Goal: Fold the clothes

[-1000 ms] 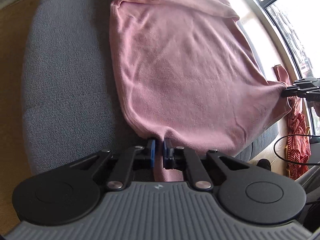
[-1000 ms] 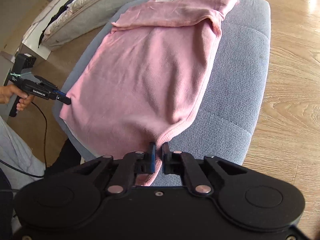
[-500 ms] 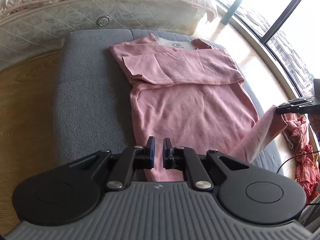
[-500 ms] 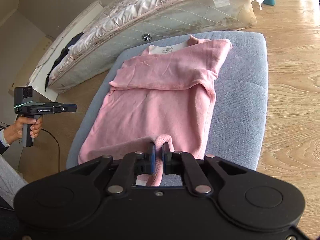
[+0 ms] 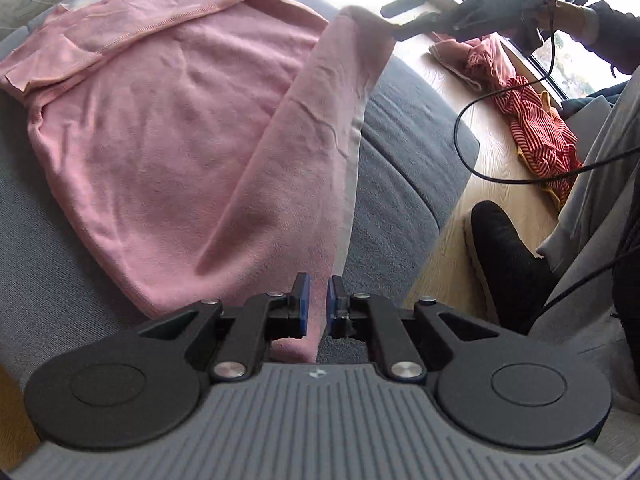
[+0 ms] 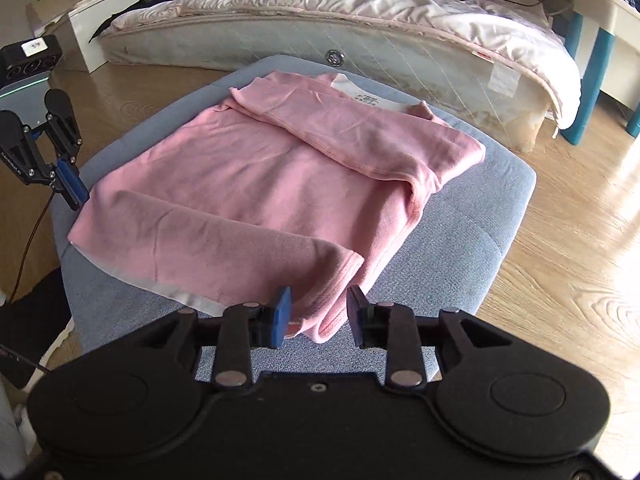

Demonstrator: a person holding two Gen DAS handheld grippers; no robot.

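A pink shirt (image 5: 160, 128) lies on a grey-blue cushion (image 5: 400, 152), sleeves folded across the chest. Its bottom hem is lifted and doubled back over the body. My left gripper (image 5: 317, 308) is shut on one hem corner, with the cloth pinched between its blue pads. In the right wrist view that gripper (image 6: 70, 188) holds the shirt (image 6: 280, 168) at its left corner. My right gripper (image 6: 320, 306) is open, and the other hem corner lies loose between its spread fingers over the cushion (image 6: 460, 248). The left wrist view shows the right gripper (image 5: 400, 20) at the raised fold's far end.
A mattress (image 6: 400, 40) lies on the floor behind the cushion, with a blue-legged table (image 6: 592, 40) to its right. A red striped garment (image 5: 536, 128) and other clothes lie by the window. A person's black slipper (image 5: 504, 264) and a cable (image 5: 500, 176) are beside the cushion.
Both grippers have lifted the bottom hem and carried it up over the shirt's body. The right gripper has opened and let go of its corner. The left stays shut.
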